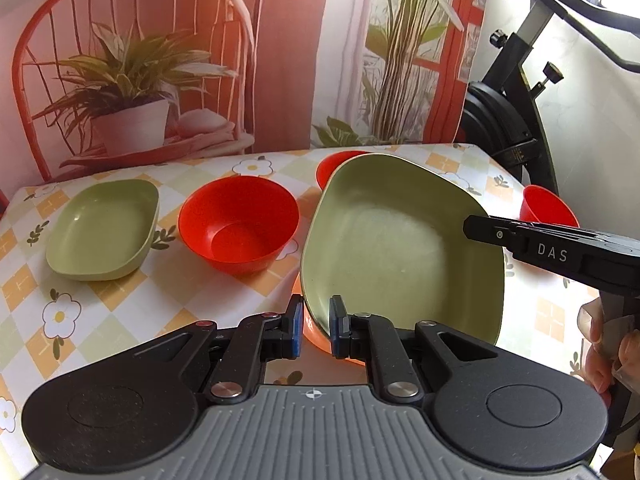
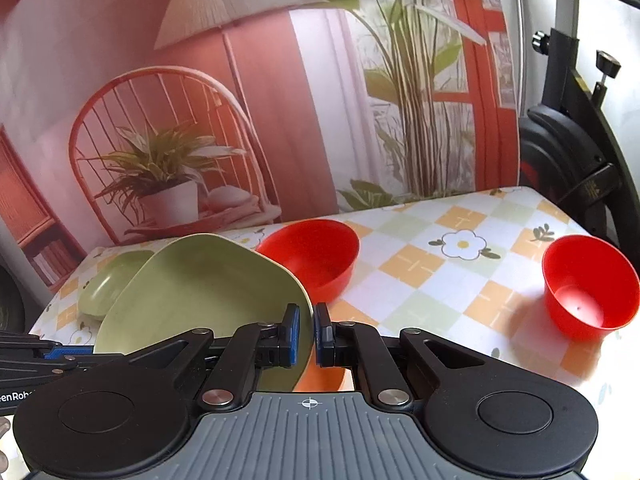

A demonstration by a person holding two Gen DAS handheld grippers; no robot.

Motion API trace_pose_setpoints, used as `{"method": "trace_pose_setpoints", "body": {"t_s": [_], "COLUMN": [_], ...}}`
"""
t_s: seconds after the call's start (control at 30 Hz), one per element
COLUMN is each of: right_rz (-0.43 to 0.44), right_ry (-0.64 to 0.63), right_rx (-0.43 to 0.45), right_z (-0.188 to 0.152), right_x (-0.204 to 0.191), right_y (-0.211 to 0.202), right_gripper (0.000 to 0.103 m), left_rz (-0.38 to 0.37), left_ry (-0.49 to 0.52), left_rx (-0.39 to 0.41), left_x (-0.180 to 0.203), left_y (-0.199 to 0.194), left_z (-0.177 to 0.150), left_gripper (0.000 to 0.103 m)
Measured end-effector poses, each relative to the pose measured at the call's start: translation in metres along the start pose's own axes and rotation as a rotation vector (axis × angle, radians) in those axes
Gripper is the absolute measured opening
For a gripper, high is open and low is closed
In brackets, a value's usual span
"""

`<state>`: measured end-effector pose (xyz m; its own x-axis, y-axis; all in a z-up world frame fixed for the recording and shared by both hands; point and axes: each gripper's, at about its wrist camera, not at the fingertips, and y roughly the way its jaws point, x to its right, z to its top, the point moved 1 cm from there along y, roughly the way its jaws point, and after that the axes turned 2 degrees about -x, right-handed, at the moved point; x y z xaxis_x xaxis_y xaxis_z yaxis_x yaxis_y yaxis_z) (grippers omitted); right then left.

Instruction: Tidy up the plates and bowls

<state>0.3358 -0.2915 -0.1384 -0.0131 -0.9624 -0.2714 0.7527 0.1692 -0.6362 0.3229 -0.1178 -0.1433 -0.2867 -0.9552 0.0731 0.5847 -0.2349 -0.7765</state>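
Observation:
A large green plate is tilted above the table. My left gripper is shut on its near rim. My right gripper is shut on its right rim, and its tip shows in the left wrist view. A red-orange dish lies under the plate, mostly hidden. A smaller green plate rests at the left. One red bowl stands in the middle. A second red bowl stands behind the held plate. A small red cup-shaped bowl is at the right.
The table has a checked flower-print cloth. A printed backdrop stands along its far edge. An exercise bike is beyond the right edge. A person's hand holds the right gripper's handle. Bare cloth lies between the far red bowl and the cup-shaped bowl.

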Motion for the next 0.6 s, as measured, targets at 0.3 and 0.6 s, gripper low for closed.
{"method": "trace_pose_setpoints", "body": {"t_s": [0.3,0.6], "right_rz": [-0.008,-0.022], "right_ry": [0.025,0.021], "right_rx": [-0.036,-0.065], "right_z": [-0.006,-0.011], "right_x": [0.011,0.01], "right_y": [0.02,0.034], "right_gripper": [0.007,0.007], "left_rz": [0.014,0.035], "left_ry": [0.023,0.041], "left_rx": [-0.039,-0.069], "left_x": [0.005,0.004], "left_y": [0.026,0.041], "left_z": [0.0,-0.002], "left_gripper": [0.014,0.014]}}
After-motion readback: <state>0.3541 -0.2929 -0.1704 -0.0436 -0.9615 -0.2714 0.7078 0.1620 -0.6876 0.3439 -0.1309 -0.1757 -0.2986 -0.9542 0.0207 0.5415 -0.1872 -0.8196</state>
